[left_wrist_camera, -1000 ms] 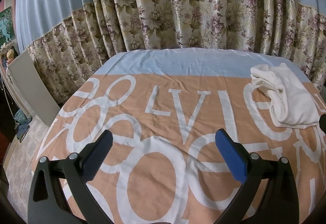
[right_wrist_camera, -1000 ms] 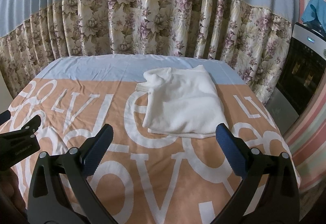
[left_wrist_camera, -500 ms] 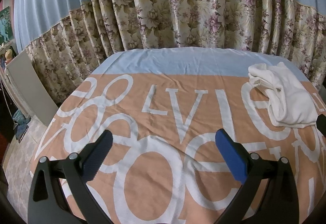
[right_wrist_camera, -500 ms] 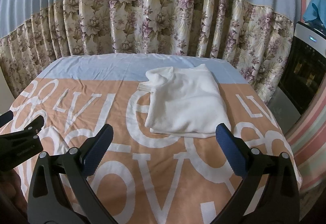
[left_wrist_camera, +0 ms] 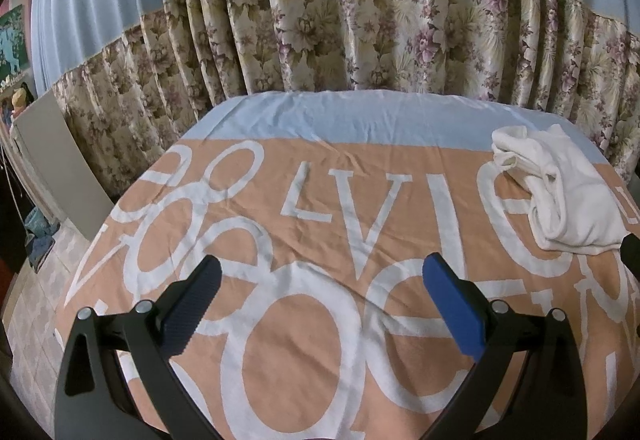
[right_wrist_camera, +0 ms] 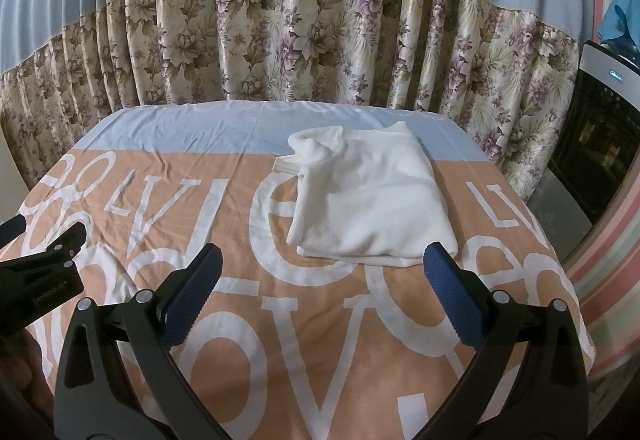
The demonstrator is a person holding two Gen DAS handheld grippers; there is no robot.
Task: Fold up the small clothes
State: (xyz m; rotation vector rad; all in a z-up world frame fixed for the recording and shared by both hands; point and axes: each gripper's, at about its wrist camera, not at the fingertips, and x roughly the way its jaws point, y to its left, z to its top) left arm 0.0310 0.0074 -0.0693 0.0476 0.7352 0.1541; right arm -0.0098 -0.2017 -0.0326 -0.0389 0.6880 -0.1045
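Note:
A white garment (right_wrist_camera: 368, 200) lies folded on the orange, lettered table cover (right_wrist_camera: 280, 360), toward the far right; it also shows in the left wrist view (left_wrist_camera: 560, 196) at the right edge. My right gripper (right_wrist_camera: 320, 300) is open and empty, just short of the garment's near edge. My left gripper (left_wrist_camera: 320, 304) is open and empty over the bare cover, well left of the garment. The left gripper's body shows at the left edge of the right wrist view (right_wrist_camera: 40, 276).
A blue and floral curtain (right_wrist_camera: 304, 52) hangs right behind the table's far edge. A dark appliance (right_wrist_camera: 600, 136) stands at the right. A pale board (left_wrist_camera: 60, 164) leans at the left beside the tiled floor (left_wrist_camera: 36, 304).
Both grippers have drawn back slightly from the garment, which sits a little farther off in both views. Both stay open and empty.

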